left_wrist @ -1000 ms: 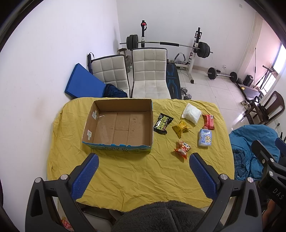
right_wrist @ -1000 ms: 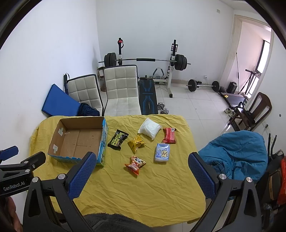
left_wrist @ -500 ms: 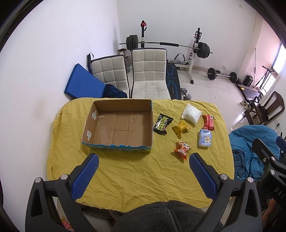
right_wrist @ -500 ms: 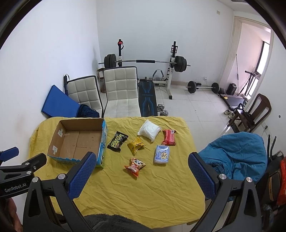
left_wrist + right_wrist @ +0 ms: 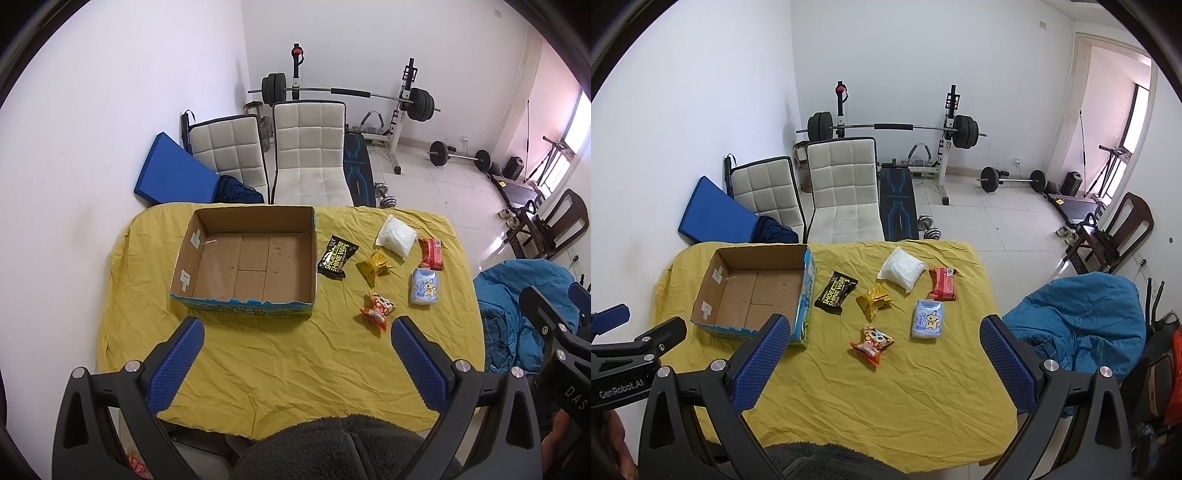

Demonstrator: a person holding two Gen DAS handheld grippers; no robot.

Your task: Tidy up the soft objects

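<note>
Left hand-held gripper (image 5: 297, 360) spread wide, empty, above yellow-clothed worktop (image 5: 295, 362). Right hand-held gripper (image 5: 882, 360) likewise wide, holding nothing. Open brown cardboard box (image 5: 245, 258) untouched.

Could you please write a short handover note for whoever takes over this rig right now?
Left gripper: open, holding nothing, raised over the near side of the table in front of the cardboard box.
Right gripper: open, holding nothing, raised over the near side of the yellow cloth.
Box: on the table's left, nothing inside.
To the right of the box, all on the cloth: black packet, gold packet, white pouch, red packet, blue tissue pack, orange snack bag.
Done: nothing packed.
Left: probably all six soft items into the box.
</note>
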